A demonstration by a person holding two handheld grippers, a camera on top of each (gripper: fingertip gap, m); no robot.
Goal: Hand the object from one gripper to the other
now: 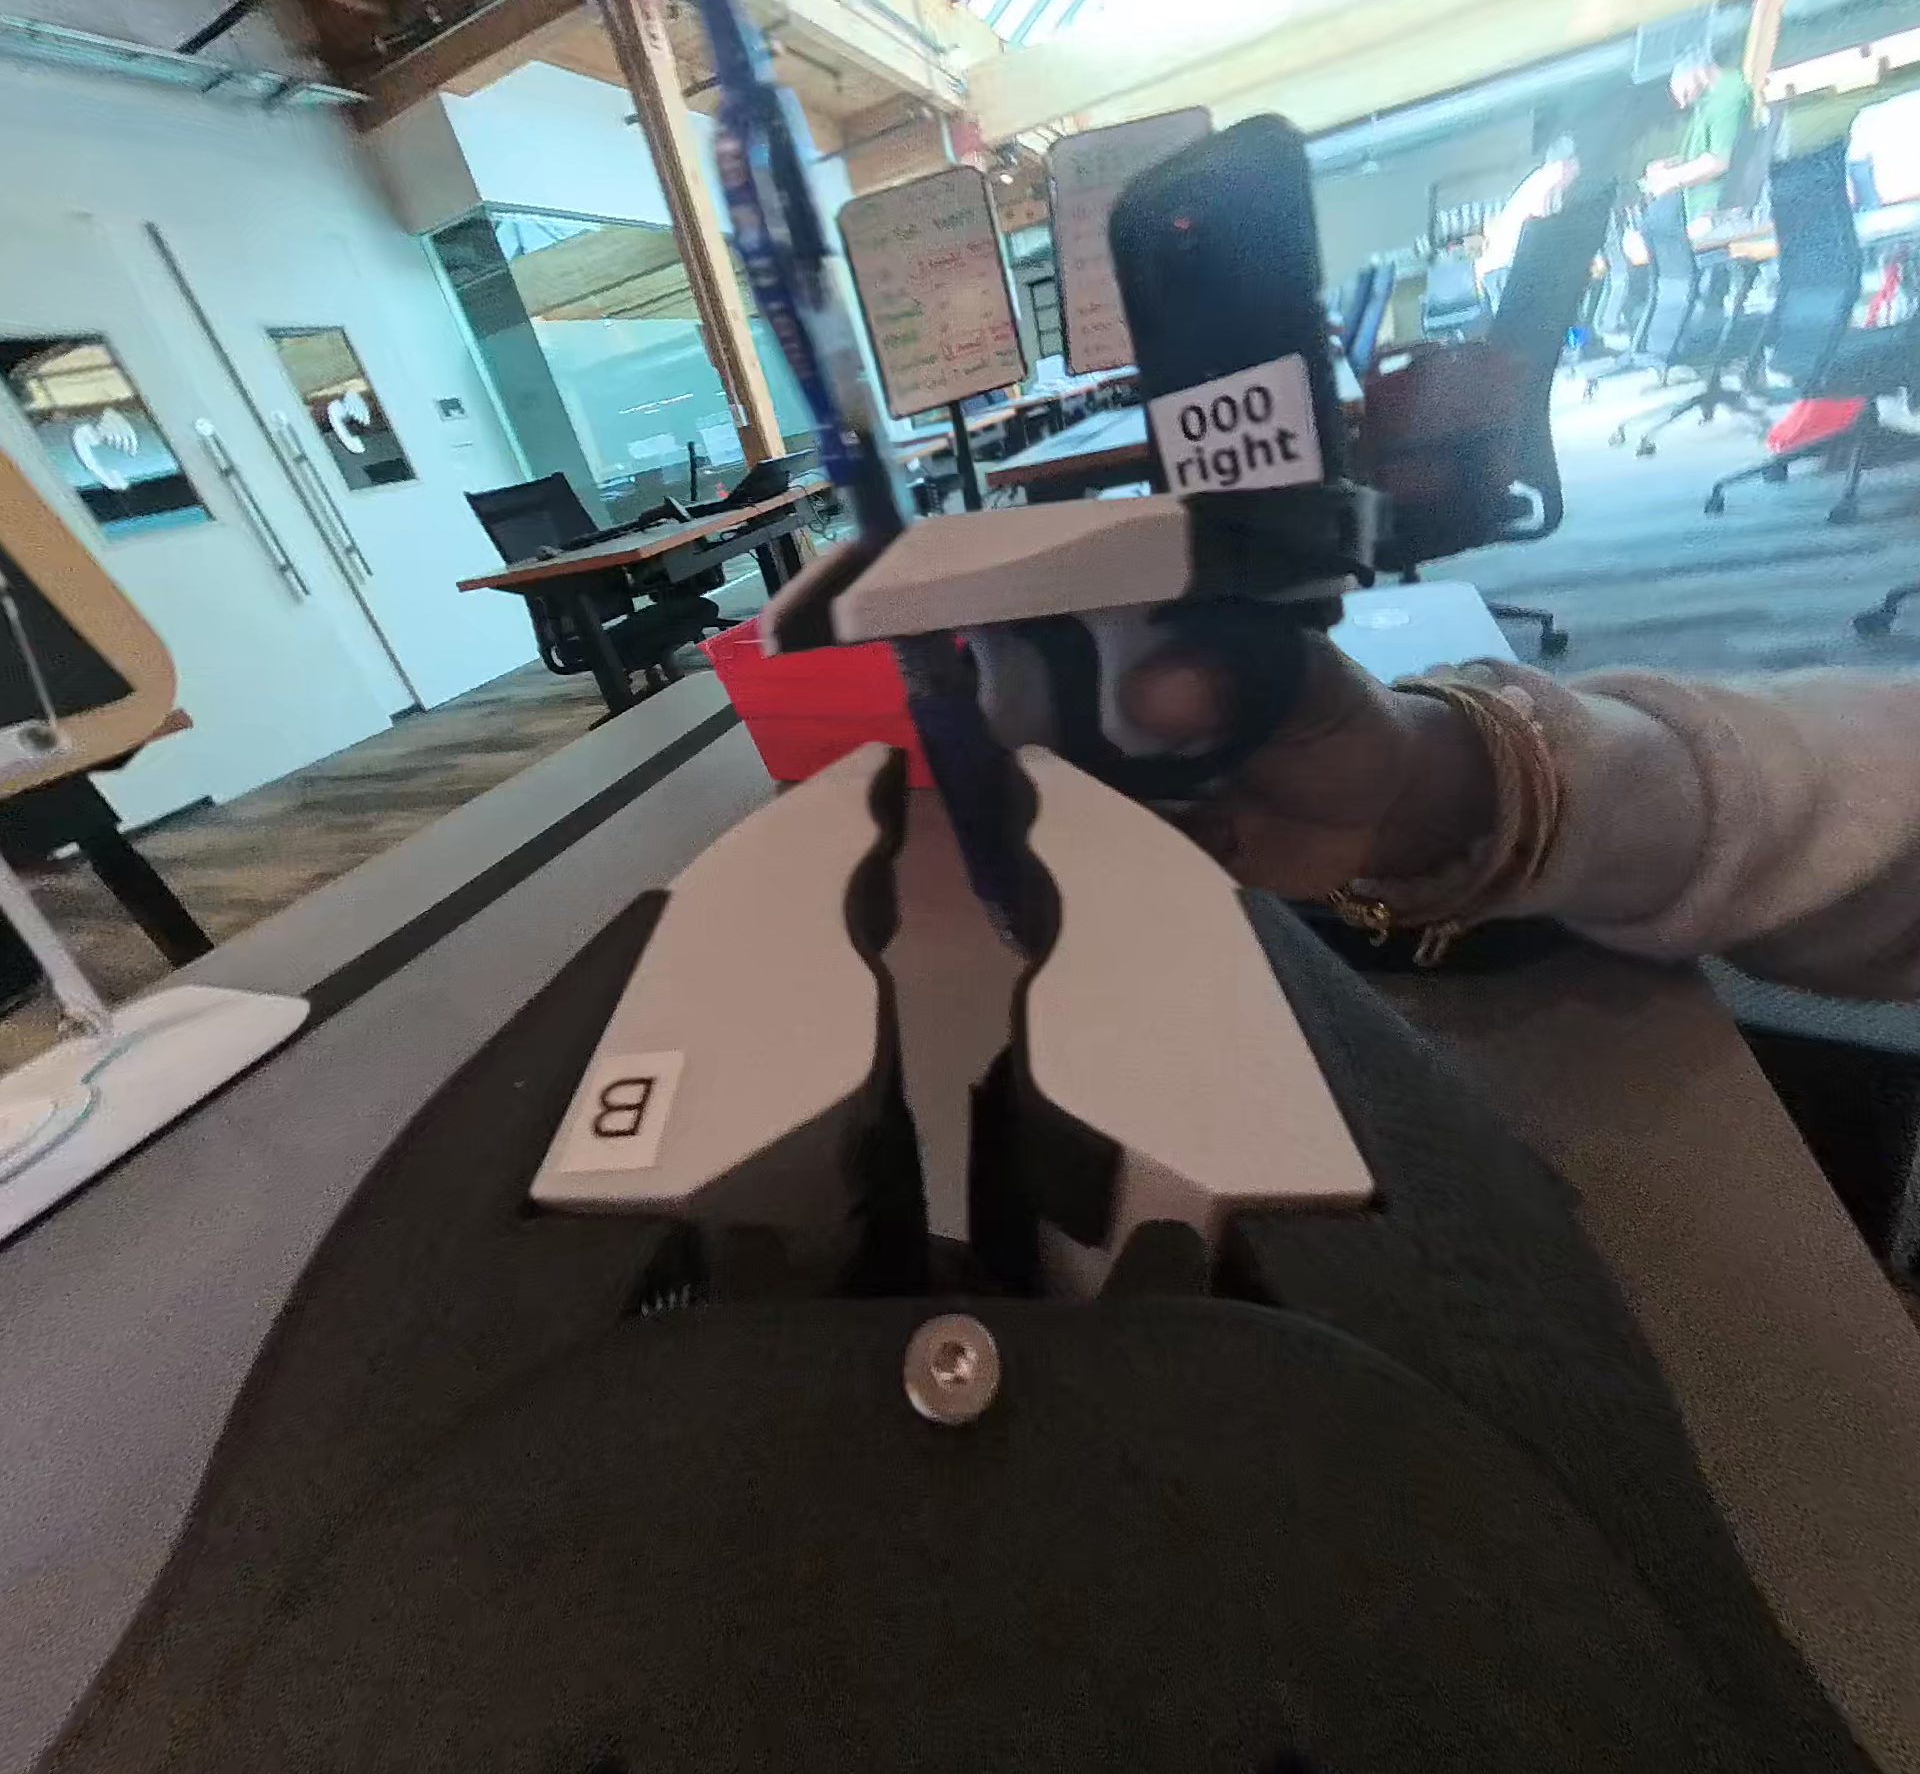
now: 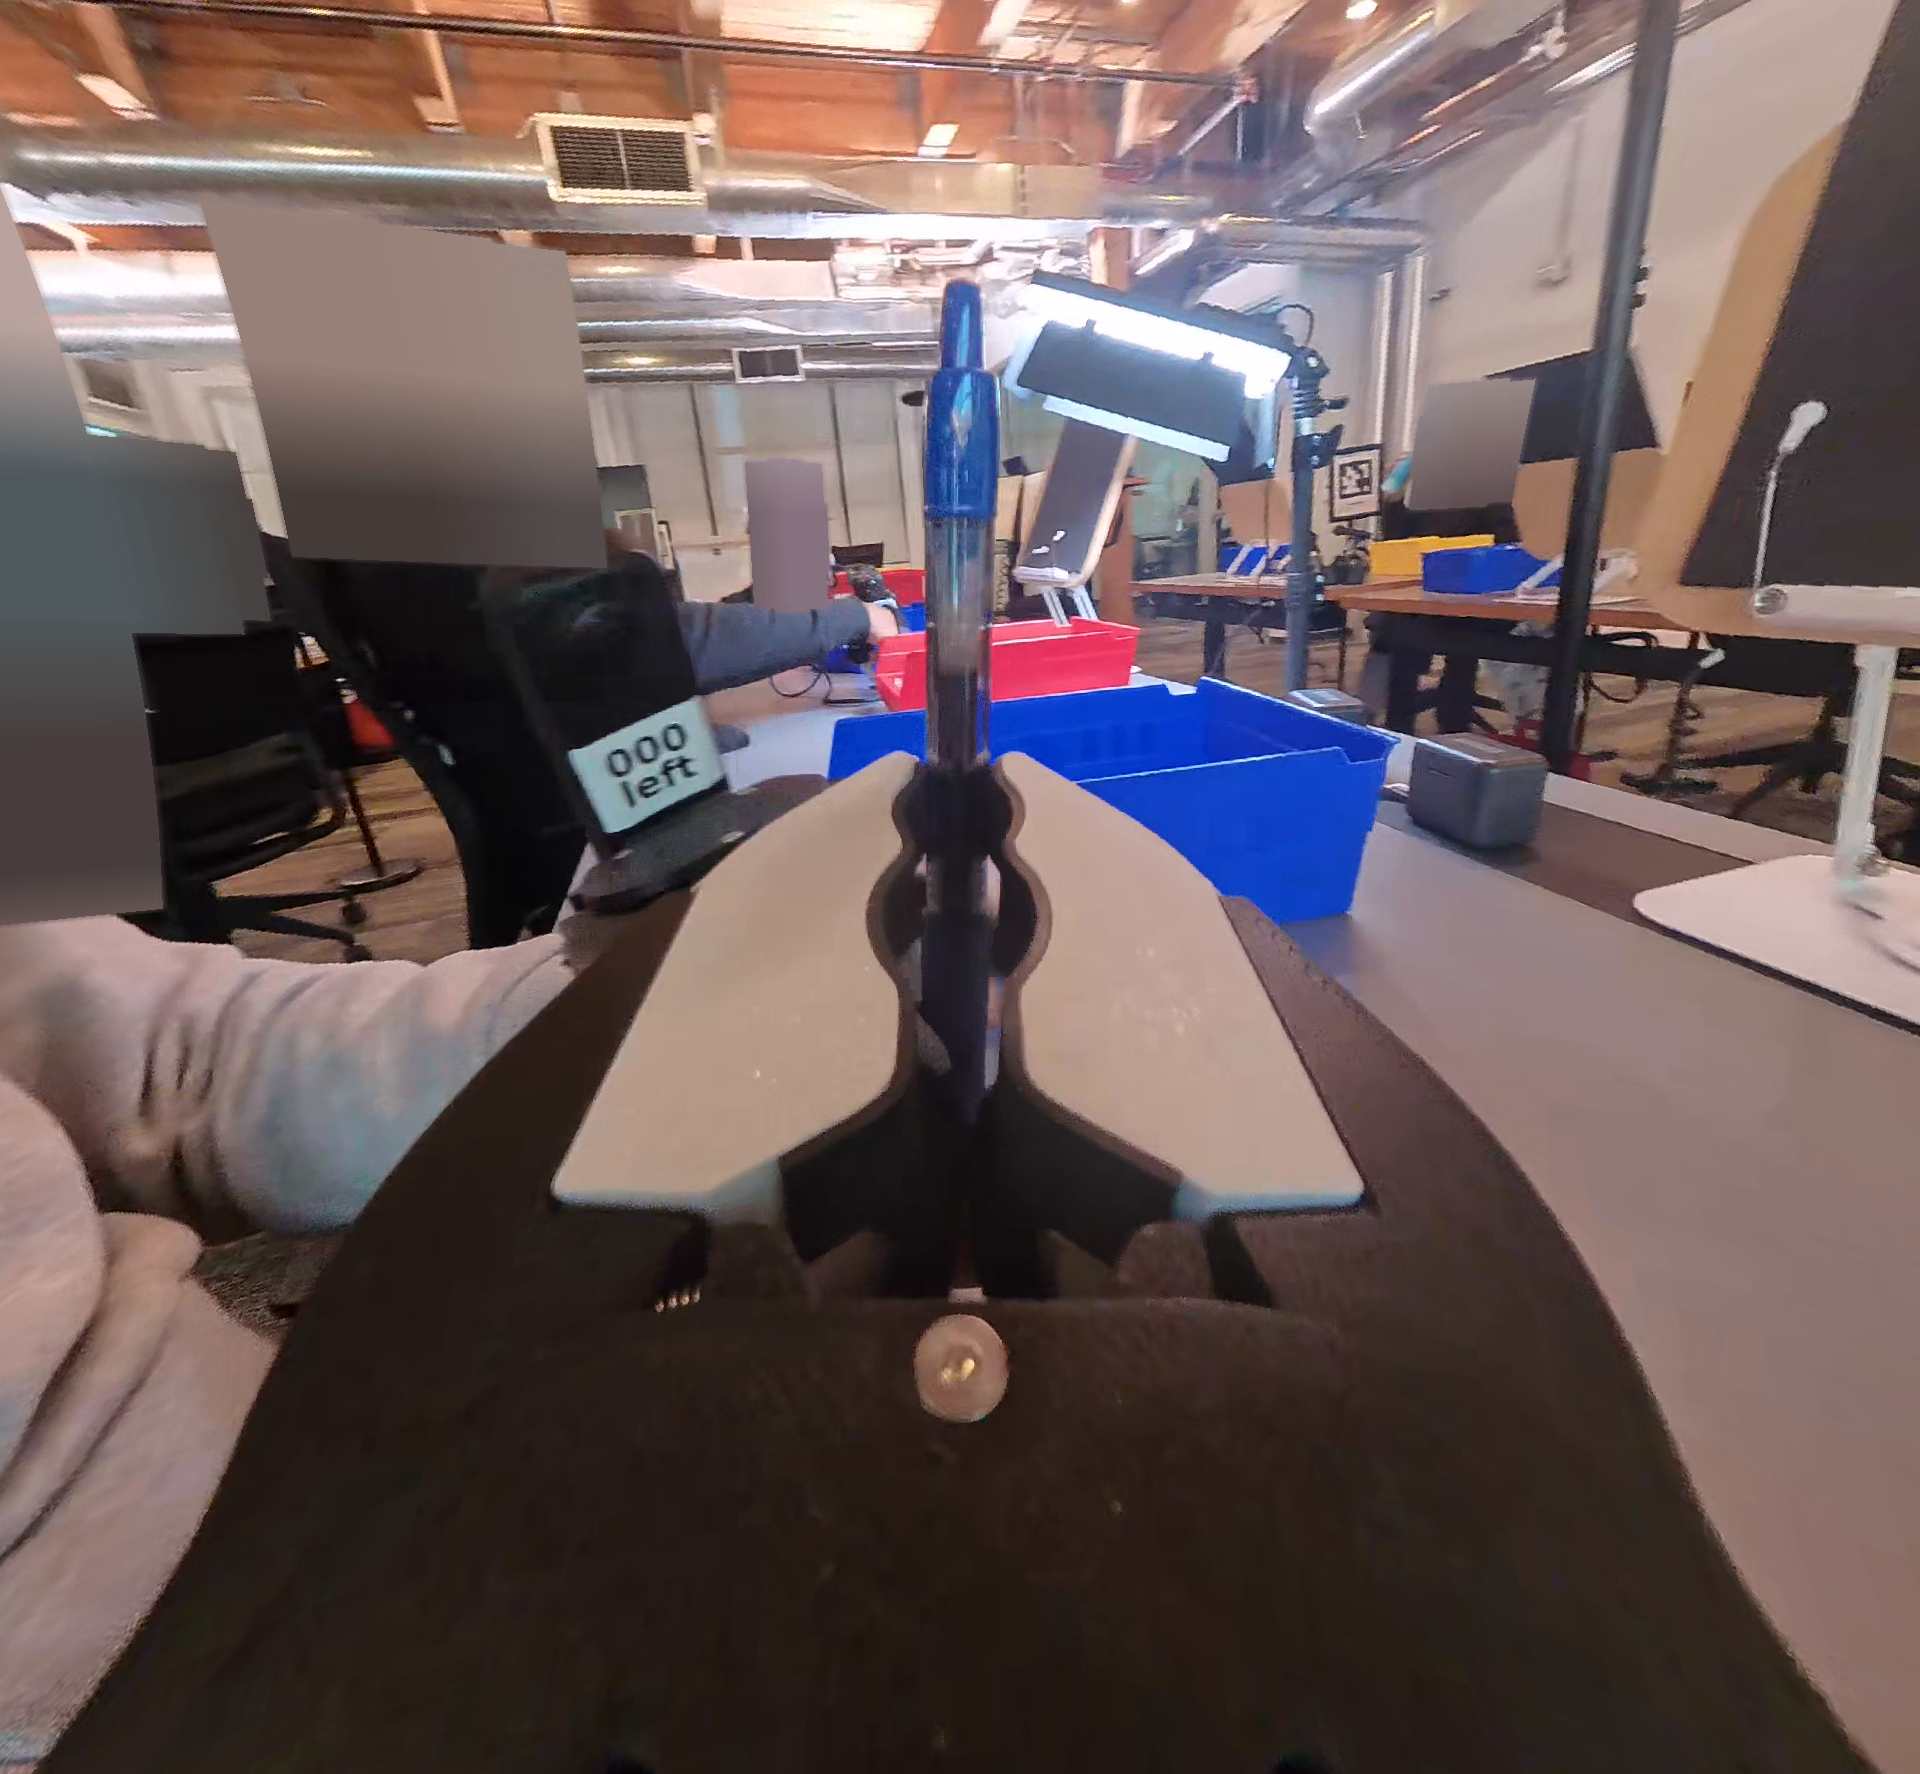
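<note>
Working above a long flat grey tabletop (image 2: 1558, 1101). Carrying on that tabletop a blue open-topped plastic bin (image 2: 1226, 810), standing just beyond the tool tips in the right wrist view, and a red open plastic bin (image 2: 1039, 654), sitting farther back behind the blue one. Also carrying a small dark grey box-shaped device (image 2: 1475, 789) just beside the blue bin, and a flat white stand base (image 2: 1766, 914) near the table's edge. Gripping the black handle of the right gripper (image 2: 961, 768) with a person's hand (image 1: 1299, 789), reaching in from a pale grey sleeve (image 1: 1714, 789) with gold bangles (image 1: 1507, 768) at the wrist. Pressing the two grey tongs of the right gripper together on the slim blue-capped ballpoint pen with a clear barrel (image 2: 961, 477), pinching it at the dark lower barrel and keeping it upright in the air above the table, cap end pointing up. Presenting the left gripper (image 1: 956, 768) directly under the right one, with its grey tongs standing narrowly spread. Receiving the pen's lower end into that gap, leaning against the dark pad on one side and leaving a clear slit of daylight on the other. Not yet clamping the pen with the left gripper.
</note>
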